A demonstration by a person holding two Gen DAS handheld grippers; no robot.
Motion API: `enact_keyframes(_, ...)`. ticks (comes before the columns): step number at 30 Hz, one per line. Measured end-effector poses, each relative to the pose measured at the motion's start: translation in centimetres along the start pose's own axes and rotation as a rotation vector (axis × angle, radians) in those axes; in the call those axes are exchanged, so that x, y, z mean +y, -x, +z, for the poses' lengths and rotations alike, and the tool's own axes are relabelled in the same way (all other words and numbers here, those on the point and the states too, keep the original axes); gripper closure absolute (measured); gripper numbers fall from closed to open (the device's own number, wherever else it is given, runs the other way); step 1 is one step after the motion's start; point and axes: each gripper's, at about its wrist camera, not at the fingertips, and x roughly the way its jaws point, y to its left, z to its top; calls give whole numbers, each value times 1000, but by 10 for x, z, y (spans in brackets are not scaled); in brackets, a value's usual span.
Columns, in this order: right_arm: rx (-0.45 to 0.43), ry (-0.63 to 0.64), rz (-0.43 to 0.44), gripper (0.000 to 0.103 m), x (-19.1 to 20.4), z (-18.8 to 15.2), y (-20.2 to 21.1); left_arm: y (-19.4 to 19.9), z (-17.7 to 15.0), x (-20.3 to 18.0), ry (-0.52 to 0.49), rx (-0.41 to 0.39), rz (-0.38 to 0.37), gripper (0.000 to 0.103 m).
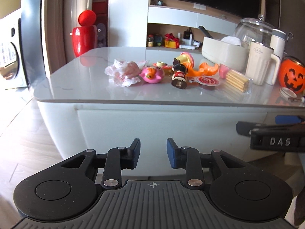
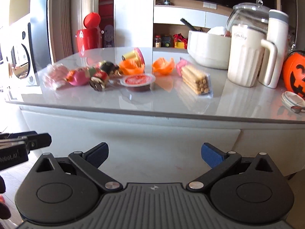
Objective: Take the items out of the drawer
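Note:
Both grippers hover in front of a white cabinet whose drawer front (image 1: 152,126) (image 2: 133,133) looks closed under the grey countertop (image 1: 80,87) (image 2: 238,105). My left gripper (image 1: 153,148) is open, with nothing between its blue pads. My right gripper (image 2: 154,150) is open wider and also empty. Small items lie on the counter: a crinkled pink packet (image 1: 124,72), a pink toy (image 1: 152,74) (image 2: 78,77), a doll figurine (image 1: 178,74) (image 2: 101,78), a red jelly cup (image 1: 206,81) (image 2: 138,81) and a pack of wafer sticks (image 1: 236,80) (image 2: 196,80).
A cream mug (image 1: 261,64) (image 2: 246,57), a white pot (image 1: 223,51), a glass jar (image 1: 253,28) and a pumpkin bucket (image 1: 291,76) (image 2: 295,74) crowd the counter's right side. A red bin (image 1: 83,40) stands beyond the counter, a washing machine (image 1: 9,57) at far left.

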Motion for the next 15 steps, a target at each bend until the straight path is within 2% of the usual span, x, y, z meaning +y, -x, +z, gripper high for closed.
enact_keyframes(3,22,-28,-9,0,-1,-2,46,41,-24,-6,-21,-15,-13,69)
enact_keyframes(5,-10,-77,16,0,-1,-24,81,56,-44,-16,-62,-25,-21,69)
enact_keyframes(7,-69,-111,2,0,-2,-53,105,57,-57,-22,-62,4,-35,68)
enact_keyframes(9,-96,-57,-7,0,7,-79,108,49,-57,-26,-61,62,-69,66)
enact_keyframes(11,-24,-11,-14,0,11,-75,94,48,-57,-26,-54,60,-65,66)
enact_keyframes(15,20,-57,-61,0,4,-77,84,47,-60,-26,-52,60,-46,66)
